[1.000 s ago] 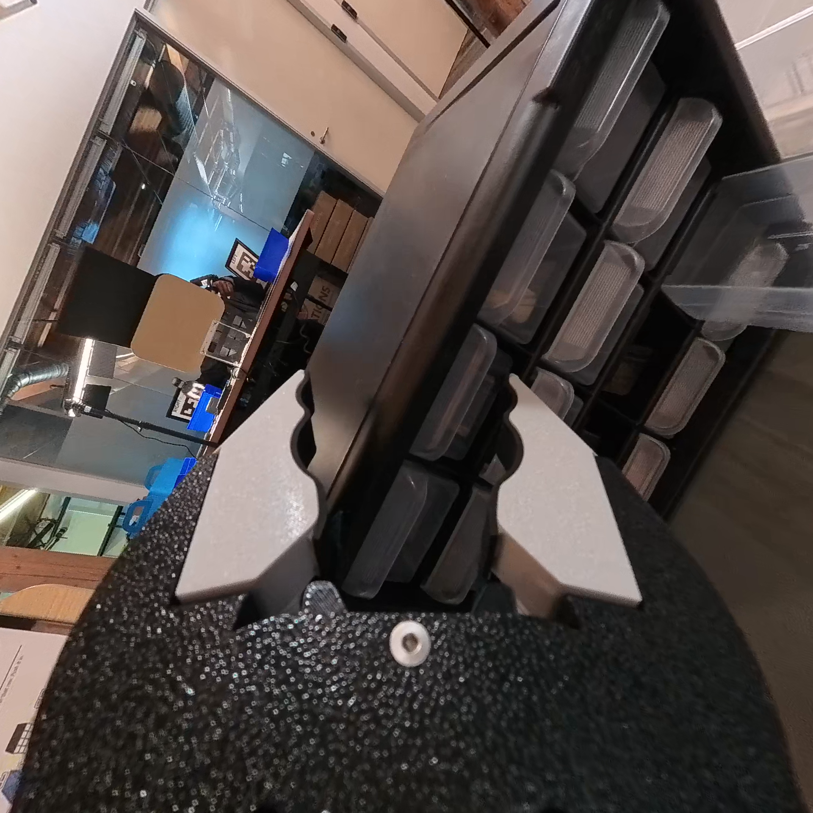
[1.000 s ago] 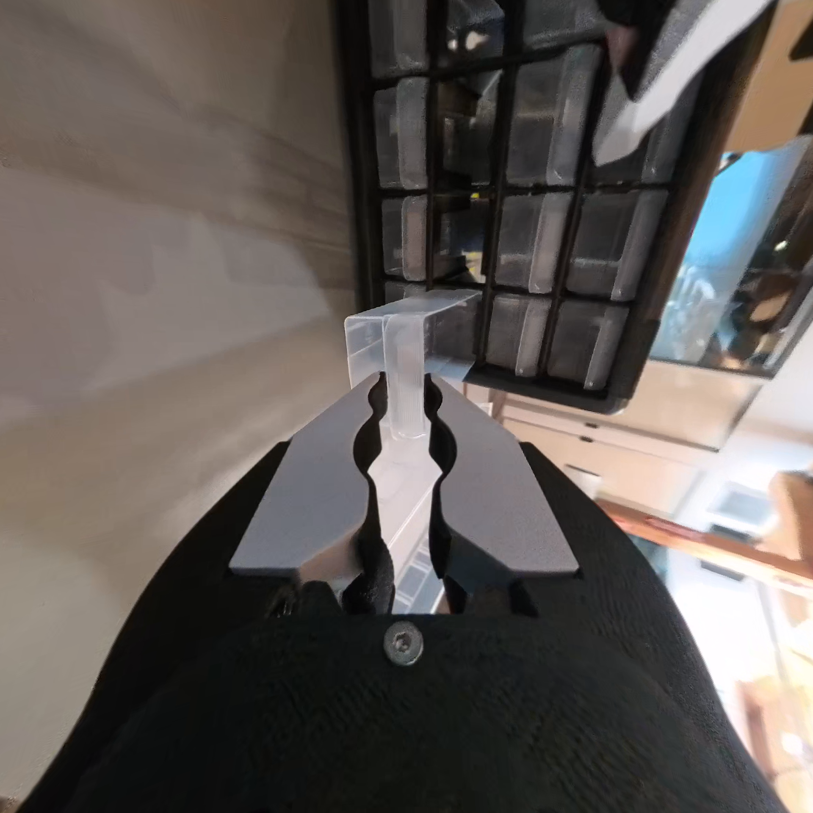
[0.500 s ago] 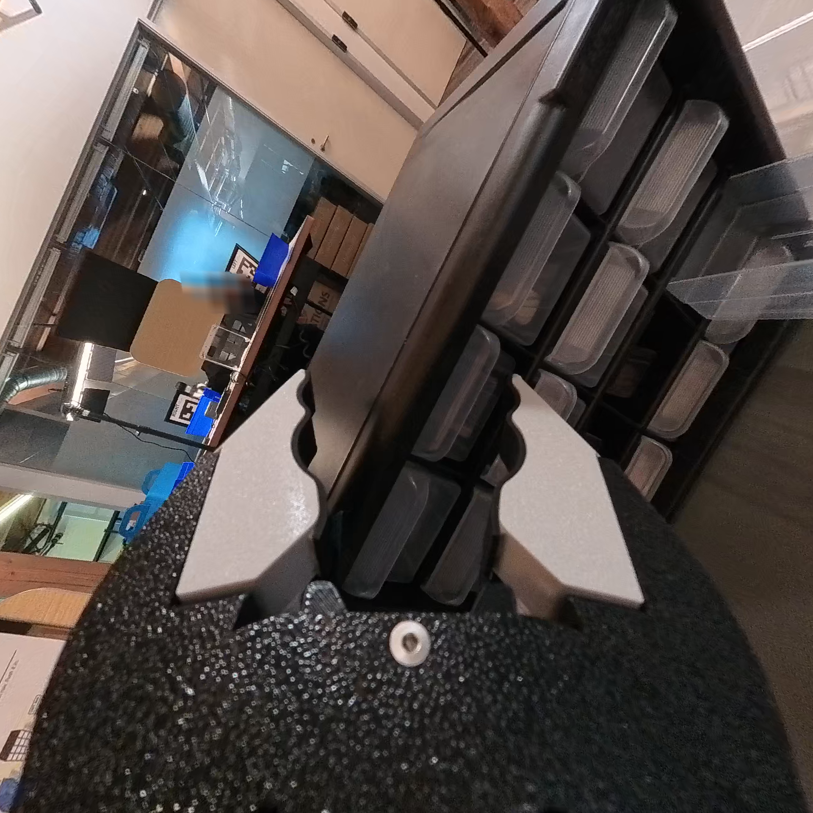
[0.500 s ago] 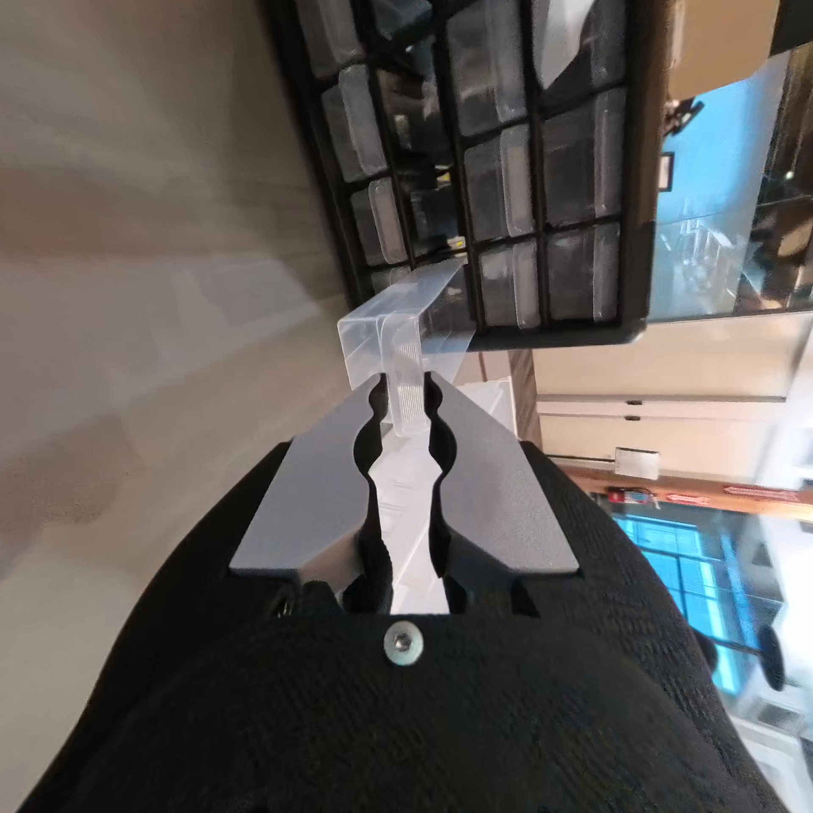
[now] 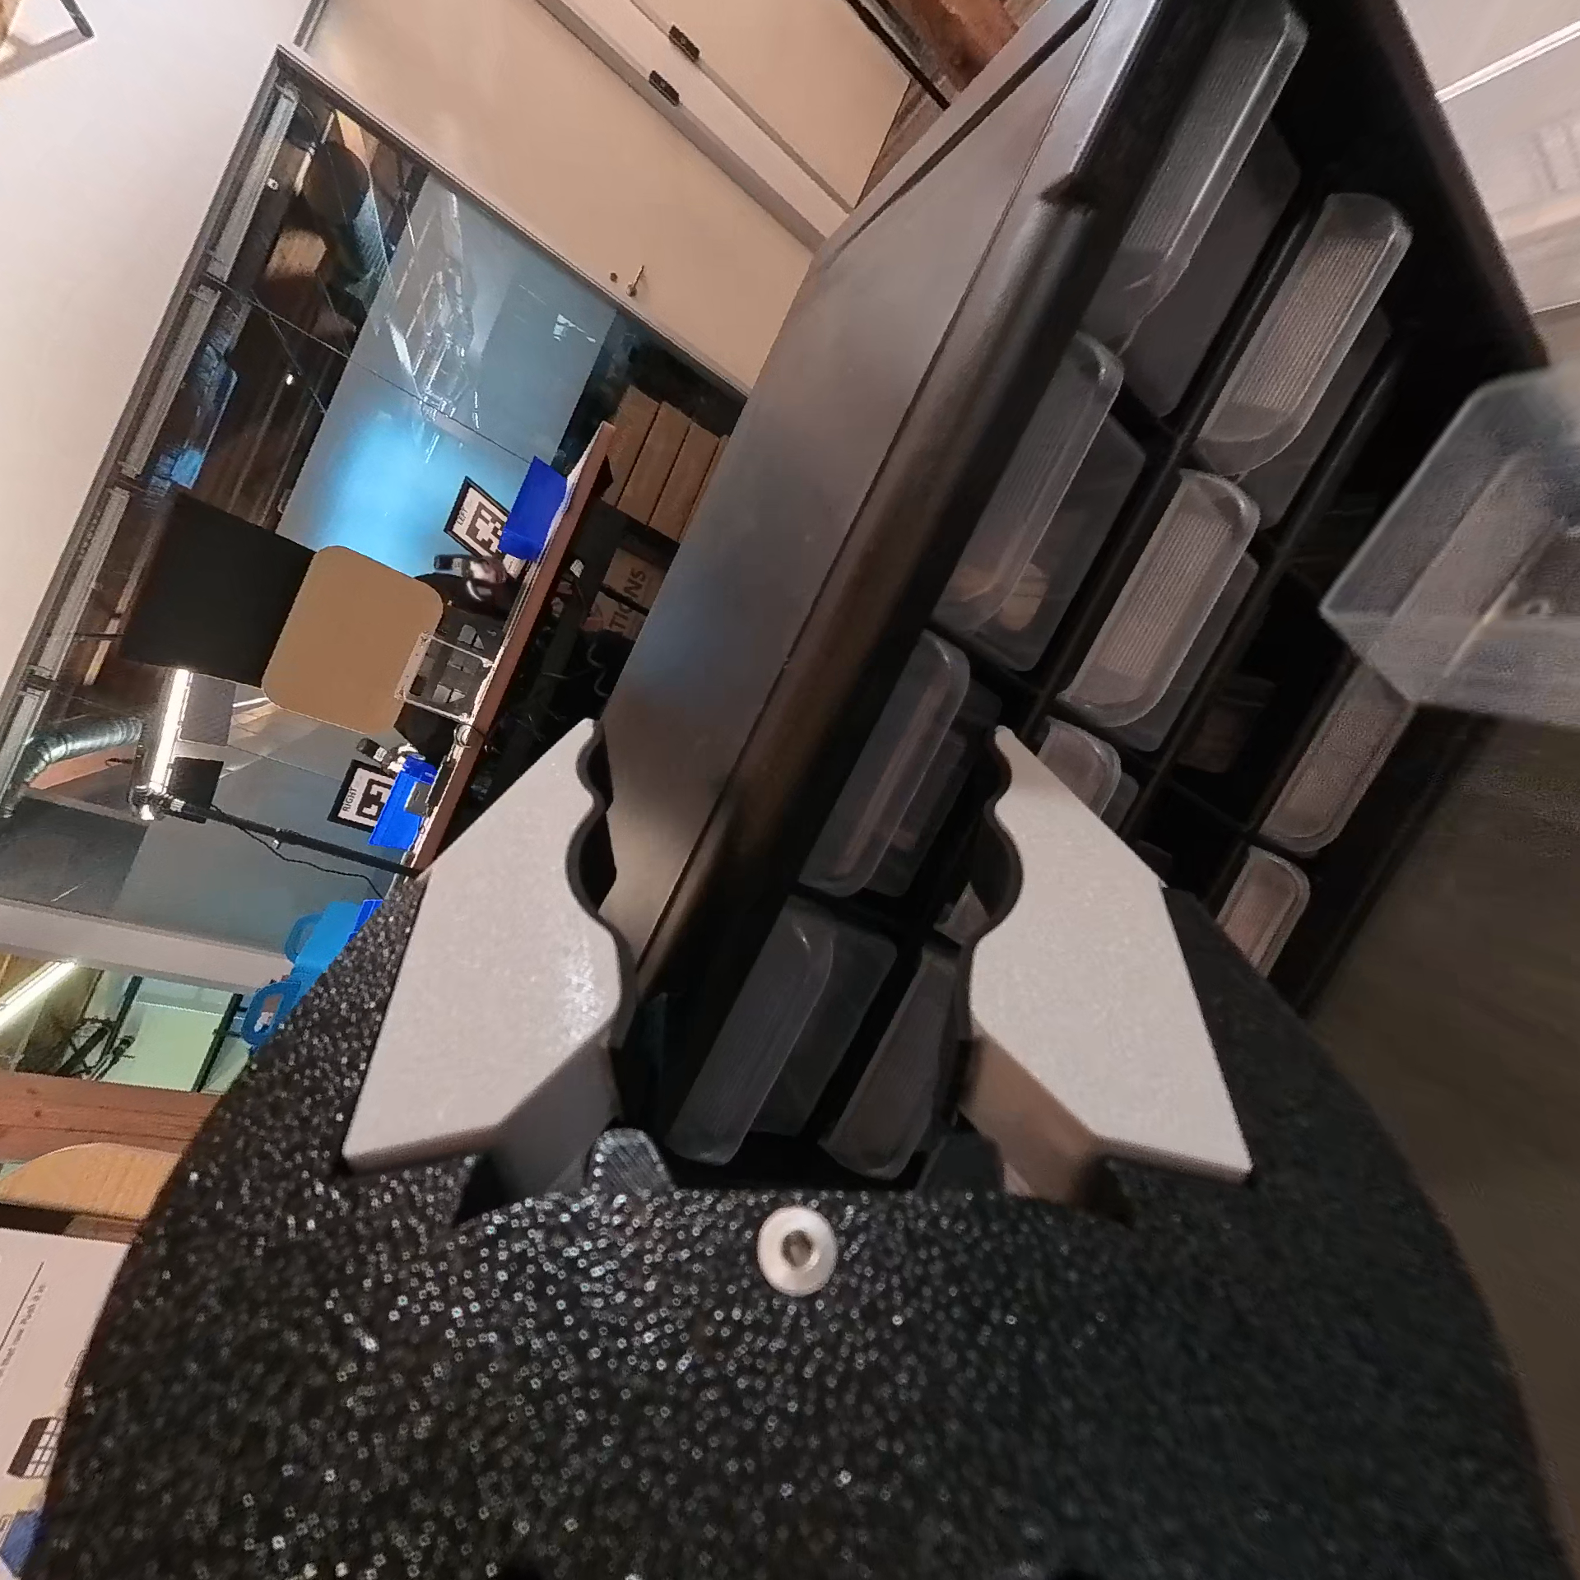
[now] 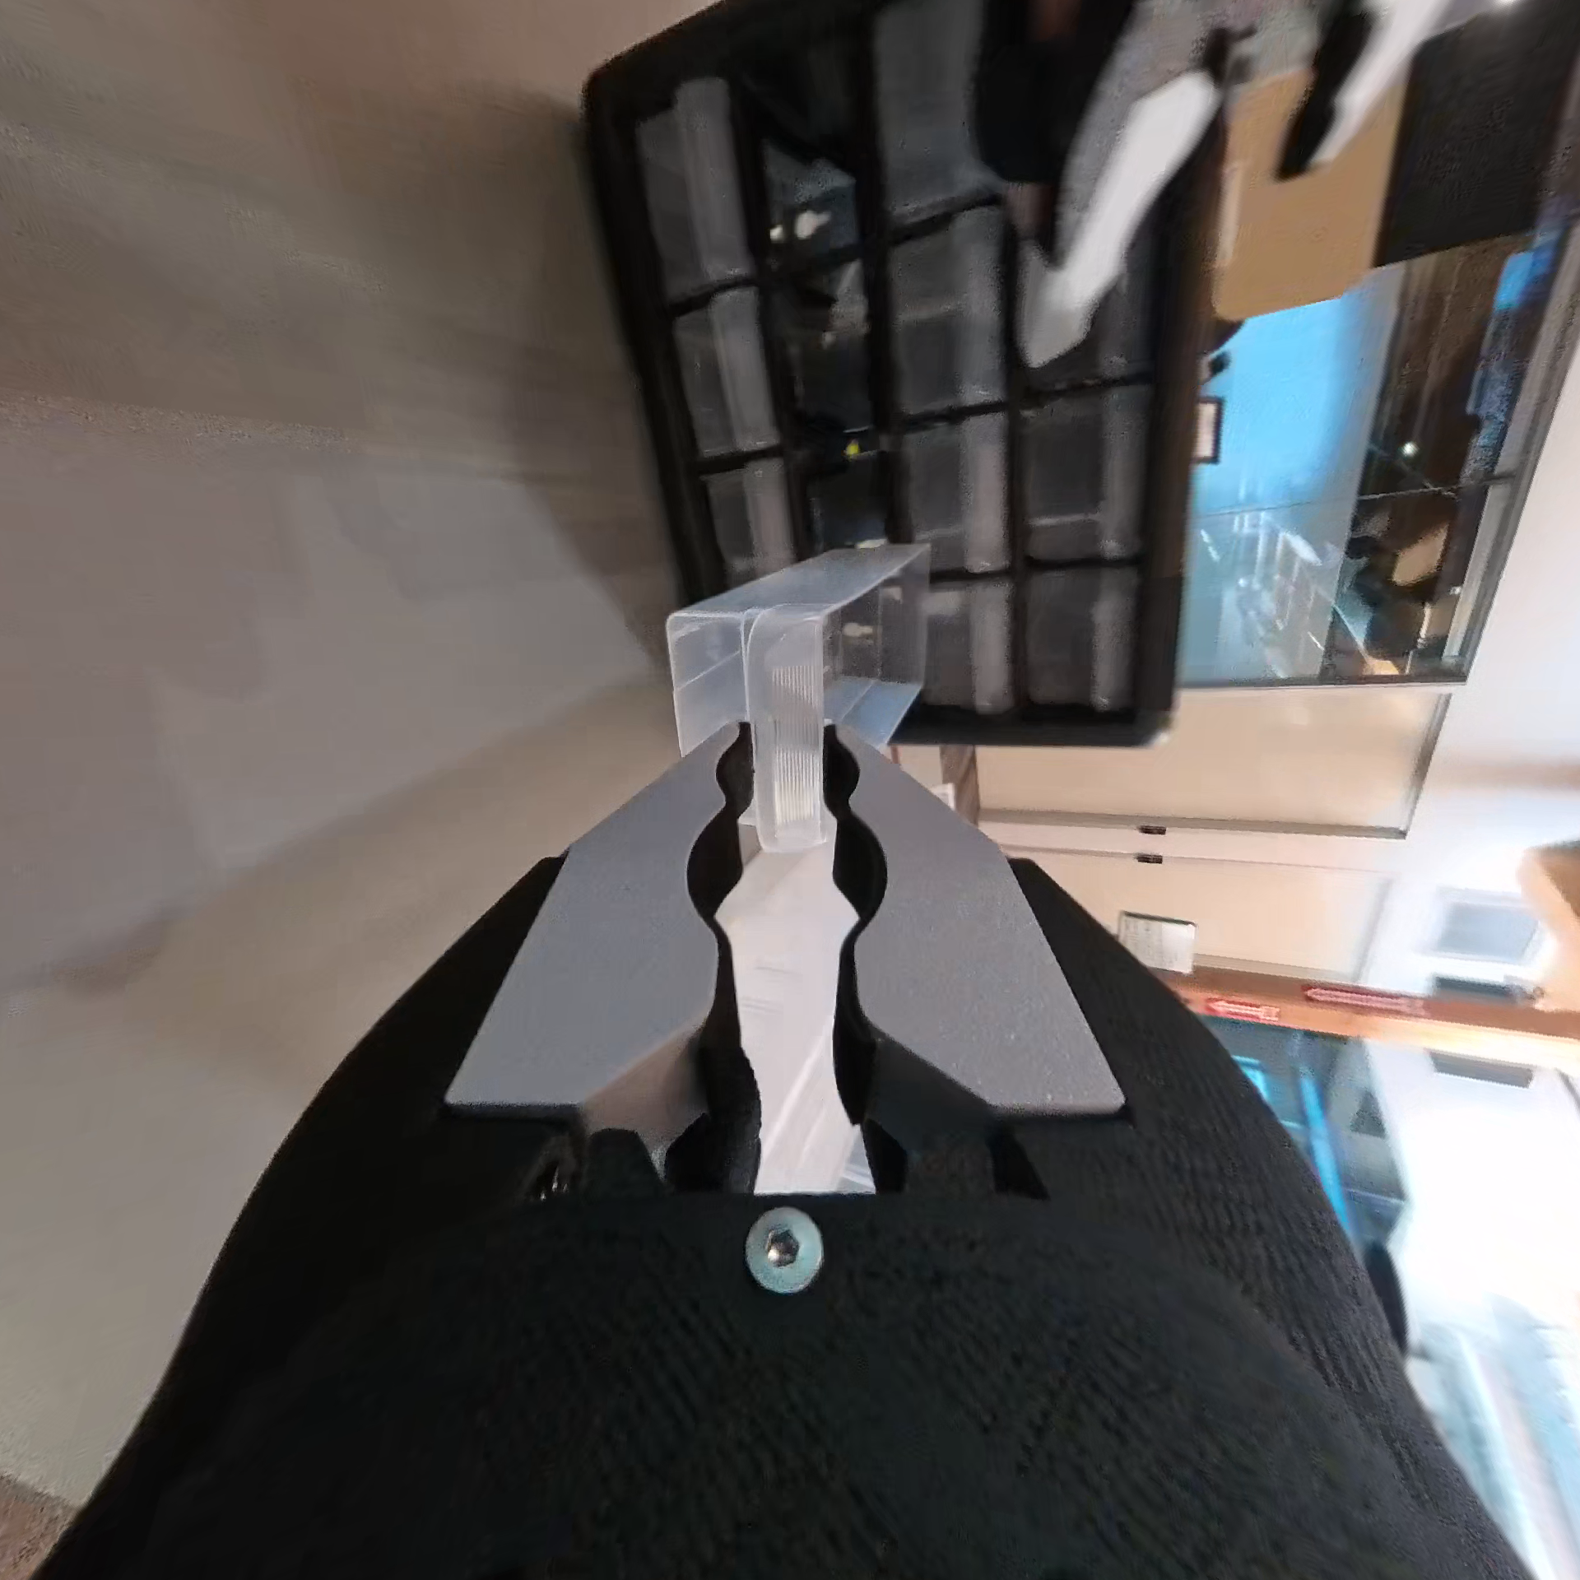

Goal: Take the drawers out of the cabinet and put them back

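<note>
A black cabinet point(image 5: 855, 427) with rows of clear drawers stands on a wooden table point(image 6: 299, 427). My left gripper point(image 5: 795, 731) straddles its top front edge, one finger on the top face and one on the drawer fronts, clamped on it. My right gripper point(image 6: 787, 735) is shut on the handle tab of a clear empty drawer point(image 6: 795, 633), held in the air fully out of the cabinet point(image 6: 633, 256). The drawer also shows at the right edge of the left wrist view point(image 5: 1470, 564). Several slots point(image 6: 812, 342) in one column look open and dark.
The left gripper's white finger point(image 6: 1103, 214) shows blurred at the cabinet's top. Behind the cabinet are a glass wall point(image 5: 385, 385), blue bins point(image 5: 530, 513) on a desk and a white box point(image 5: 34, 1368) at lower left. Table surface point(image 5: 1453, 983) lies in front.
My right gripper has pulled the clear drawer back from the cabinet front and turned; the cabinet now looks farther off. The left gripper has held still on the cabinet.
</note>
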Action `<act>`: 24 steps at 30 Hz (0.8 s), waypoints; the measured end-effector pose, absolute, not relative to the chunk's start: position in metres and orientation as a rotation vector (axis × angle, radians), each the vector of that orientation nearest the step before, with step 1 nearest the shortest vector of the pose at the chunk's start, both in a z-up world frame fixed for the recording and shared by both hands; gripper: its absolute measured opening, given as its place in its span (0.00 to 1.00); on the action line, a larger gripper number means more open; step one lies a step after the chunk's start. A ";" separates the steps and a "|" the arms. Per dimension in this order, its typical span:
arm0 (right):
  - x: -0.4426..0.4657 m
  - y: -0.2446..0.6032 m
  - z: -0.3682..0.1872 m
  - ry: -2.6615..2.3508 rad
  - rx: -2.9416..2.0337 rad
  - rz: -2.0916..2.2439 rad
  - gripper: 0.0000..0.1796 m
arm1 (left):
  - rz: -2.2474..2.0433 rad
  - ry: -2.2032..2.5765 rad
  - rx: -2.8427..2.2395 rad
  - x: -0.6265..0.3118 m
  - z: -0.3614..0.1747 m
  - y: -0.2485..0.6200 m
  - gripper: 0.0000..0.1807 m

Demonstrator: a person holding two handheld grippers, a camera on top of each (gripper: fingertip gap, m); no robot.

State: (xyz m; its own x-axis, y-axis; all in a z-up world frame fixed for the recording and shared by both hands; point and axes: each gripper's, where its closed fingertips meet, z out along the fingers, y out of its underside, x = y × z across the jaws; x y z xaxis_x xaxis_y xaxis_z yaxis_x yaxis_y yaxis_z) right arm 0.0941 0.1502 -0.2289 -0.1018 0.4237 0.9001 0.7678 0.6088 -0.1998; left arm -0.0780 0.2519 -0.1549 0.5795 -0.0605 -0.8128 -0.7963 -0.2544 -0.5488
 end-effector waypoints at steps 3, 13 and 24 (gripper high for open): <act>0.120 0.155 -0.187 -1.633 -1.015 -0.402 0.08 | 0.827 0.721 -1.696 -0.078 -0.155 0.252 0.46; 0.277 0.234 -0.171 -1.158 -2.031 -0.402 0.08 | 0.828 0.722 -1.693 -0.078 -0.155 0.252 0.46; 0.296 0.266 -0.211 -1.076 -2.399 -0.354 0.09 | 0.829 0.744 -1.691 -0.078 -0.156 0.251 0.45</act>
State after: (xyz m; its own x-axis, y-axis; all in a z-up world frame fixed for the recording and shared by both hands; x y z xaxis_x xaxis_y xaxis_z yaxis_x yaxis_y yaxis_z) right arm 0.2959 0.2665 -0.2108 0.6568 0.6278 0.4176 0.7531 -0.5732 -0.3228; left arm -0.0780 0.2507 -0.1556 0.5649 -0.0731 -0.8219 -0.8092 -0.2442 -0.5344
